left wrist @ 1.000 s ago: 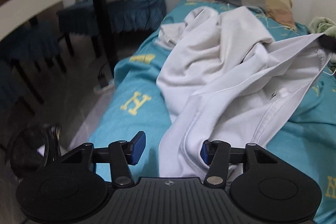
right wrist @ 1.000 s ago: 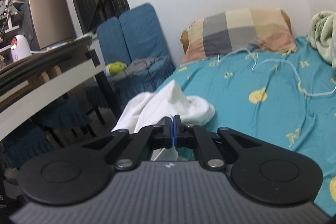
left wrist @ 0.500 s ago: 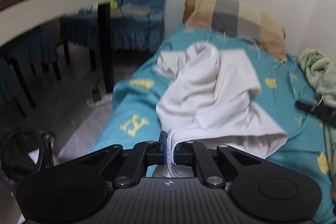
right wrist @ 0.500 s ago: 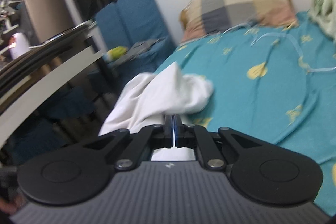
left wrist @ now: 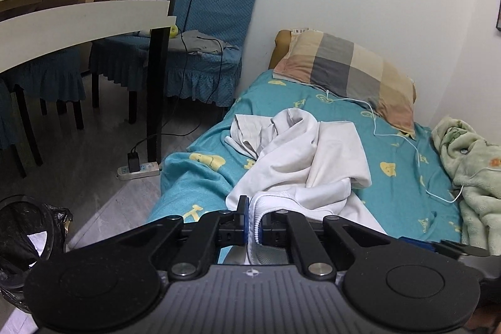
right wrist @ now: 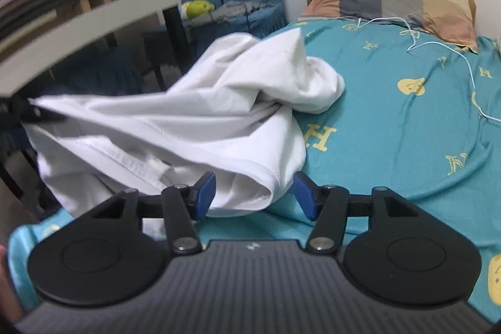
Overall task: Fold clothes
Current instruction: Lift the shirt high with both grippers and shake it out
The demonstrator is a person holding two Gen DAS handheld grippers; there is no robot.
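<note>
A: Location type?
B: Domestic bedroom. Indicators: bed (left wrist: 404,193) with teal printed sheet, checked pillow (left wrist: 347,74) against the white wall, green blanket (left wrist: 469,158) at the bed's far side.
A: Further indicators?
B: Blue-covered chairs (left wrist: 216,21), power strip (left wrist: 139,169) on the floor, lined waste bin (left wrist: 22,230).

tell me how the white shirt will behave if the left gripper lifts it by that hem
Probably floppy: the white shirt lies bunched in soft folds, so it should sag from the left gripper. Likely light, being thin cloth. The ribbed hem looks firmly pinched, so slipping seems unlikely.
</note>
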